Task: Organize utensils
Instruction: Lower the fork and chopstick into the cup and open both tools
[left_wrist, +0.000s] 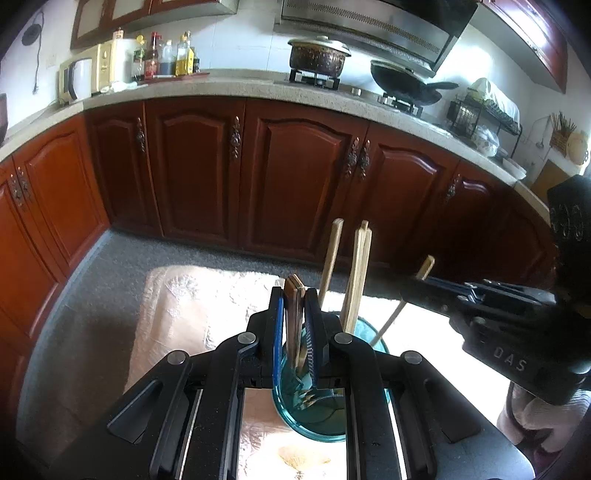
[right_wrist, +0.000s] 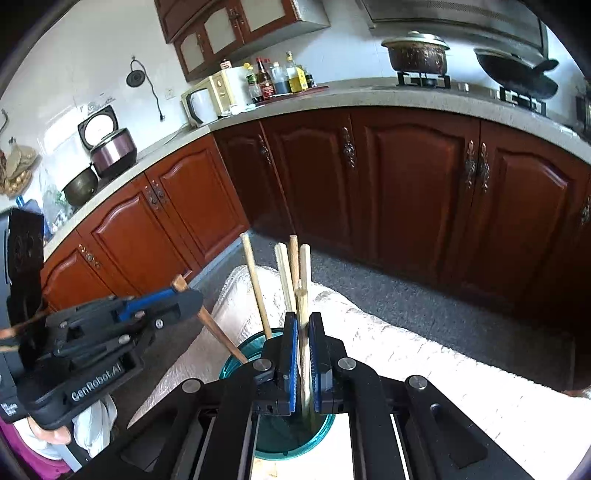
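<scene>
Two claws worked over a teal cup (left_wrist: 295, 410) on a cloth-covered worktop (left_wrist: 184, 306) in a kitchen, both in the act of dropping utensils into it. The left claw (left_wrist: 297, 332) was clenched on a dark brown wooden handle (left_wrist: 293, 314), whose lower end reached down inside the cup; what kind of utensil it was could not be told. The right claw (right_wrist: 303, 354) was clenched on a pale chopstick (right_wrist: 303, 306), held nearly upright with its lower end hidden behind the jaws, apparently inside the cup.

The step in hand looked to be the placing itself, with most of the sorting seemingly done: several chopsticks (right_wrist: 288, 273) already stood in the cup, leaning against its rim, tops fanned out above it.

What came next, by the look of things, called for each claw to loosen only once its piece bore on the bottom of the cup, then to lift straight up clear of the standing sticks. The two claws hung close together over one small mouth, so a sideways pull risked knocking the cup or dragging a stick out.

Behind them ran a counter with a lidded pot (left_wrist: 319, 55) and a wok (left_wrist: 406, 81) on the stove.
</scene>
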